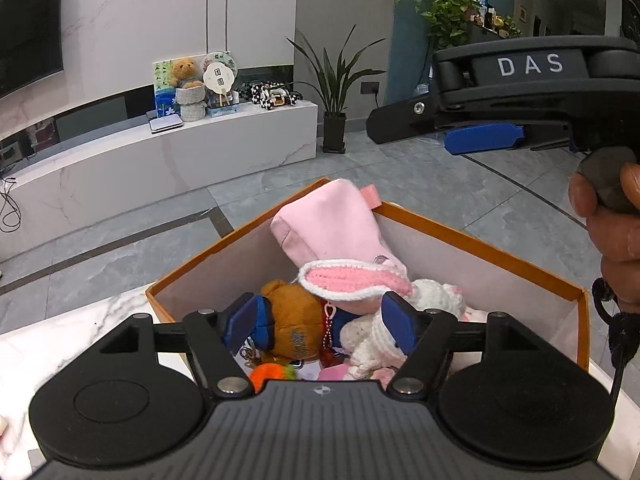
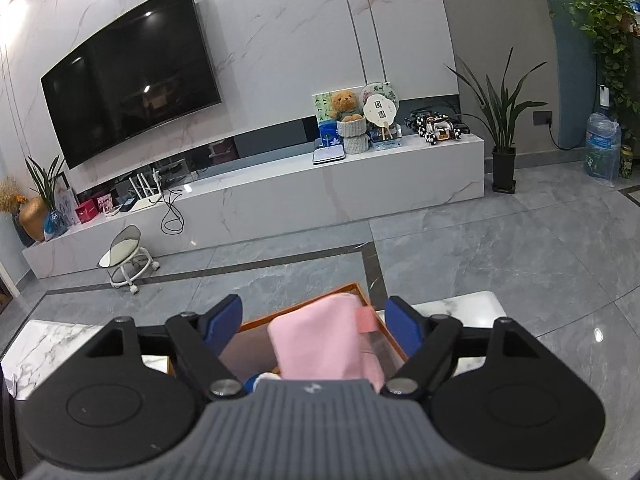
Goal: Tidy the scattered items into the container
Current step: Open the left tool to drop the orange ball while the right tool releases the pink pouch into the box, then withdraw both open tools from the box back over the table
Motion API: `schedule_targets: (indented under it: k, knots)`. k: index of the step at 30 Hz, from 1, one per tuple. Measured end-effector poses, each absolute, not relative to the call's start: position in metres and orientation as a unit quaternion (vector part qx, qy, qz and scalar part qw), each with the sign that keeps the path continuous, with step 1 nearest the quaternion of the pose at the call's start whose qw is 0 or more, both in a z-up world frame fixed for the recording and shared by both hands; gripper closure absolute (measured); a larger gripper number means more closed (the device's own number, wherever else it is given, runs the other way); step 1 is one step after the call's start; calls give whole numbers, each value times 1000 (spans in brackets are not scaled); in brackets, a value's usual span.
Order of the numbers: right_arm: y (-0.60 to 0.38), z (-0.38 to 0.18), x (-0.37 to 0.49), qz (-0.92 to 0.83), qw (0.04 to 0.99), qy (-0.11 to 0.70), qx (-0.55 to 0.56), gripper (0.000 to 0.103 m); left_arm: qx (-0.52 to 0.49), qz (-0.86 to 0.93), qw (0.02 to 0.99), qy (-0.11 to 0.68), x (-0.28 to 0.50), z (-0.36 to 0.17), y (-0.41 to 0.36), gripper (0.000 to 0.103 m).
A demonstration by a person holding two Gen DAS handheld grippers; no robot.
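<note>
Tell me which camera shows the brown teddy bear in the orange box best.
The left wrist view: the brown teddy bear lies in plain sight inside the orange box, under the crocheted pink ear. The right wrist view does not show it; the pink pouch fills that view of the box.

A dark television hangs on the marble wall at ten o'clock, above a long white TV console. On the console sit a teddy bear, a round paper fan and toy cars. At two o'clock stand a potted plant and a water jug on the grey tiled floor, with a small rolling stool at nine o'clock.
</note>
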State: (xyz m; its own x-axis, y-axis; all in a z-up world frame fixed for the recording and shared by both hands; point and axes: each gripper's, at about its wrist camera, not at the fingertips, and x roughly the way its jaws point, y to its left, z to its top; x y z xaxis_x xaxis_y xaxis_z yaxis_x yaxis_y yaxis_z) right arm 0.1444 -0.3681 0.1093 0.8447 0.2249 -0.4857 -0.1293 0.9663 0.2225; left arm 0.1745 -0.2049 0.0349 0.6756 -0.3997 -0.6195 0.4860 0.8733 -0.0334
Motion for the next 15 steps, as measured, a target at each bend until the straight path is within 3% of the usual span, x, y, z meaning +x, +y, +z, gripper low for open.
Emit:
schedule_targets:
  k: [15]
  knots:
    - [-353, 129, 130, 104, 961, 247, 73, 23, 69, -240, 918, 309, 156, 53, -192, 22]
